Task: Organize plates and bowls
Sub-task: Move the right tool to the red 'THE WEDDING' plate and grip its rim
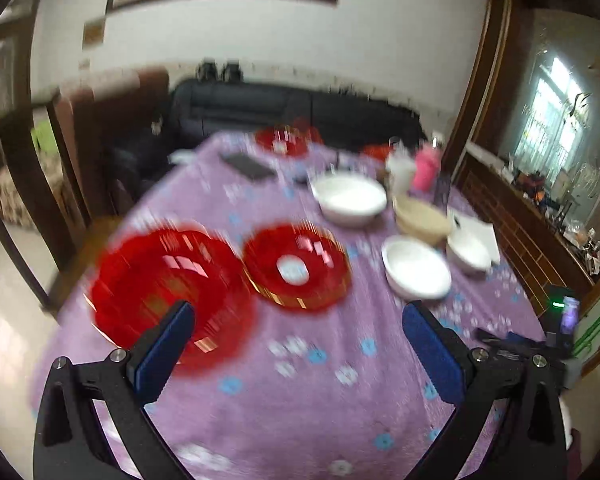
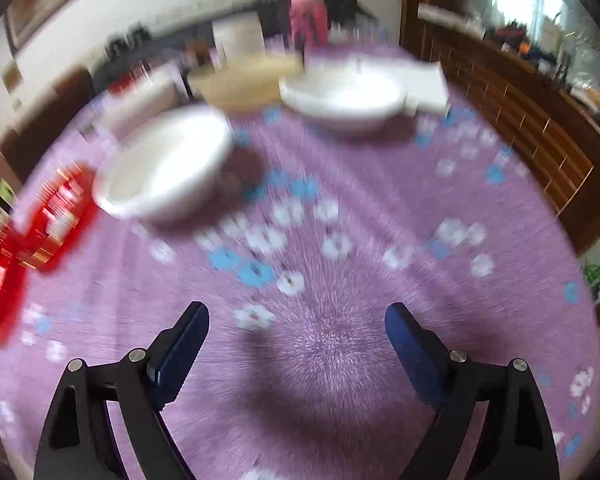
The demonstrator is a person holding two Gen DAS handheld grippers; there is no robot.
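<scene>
Both tools hang wide open and empty above the desk [image 1: 300, 400]. For the left tool [image 1: 298, 326], 2 red plates [image 1: 172, 280] lie at 10 and 12 o'clock; blur hides their rims, so clamp 1 edge squarely. White bowls [image 2: 164, 168] sit at 11 o'clock of the right tool [image 2: 298, 326].

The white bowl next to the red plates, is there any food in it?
Empty. The white bowl stands upright on the purple tablecloth, and its inside shows only plain white, though the picture is blurry.
</scene>
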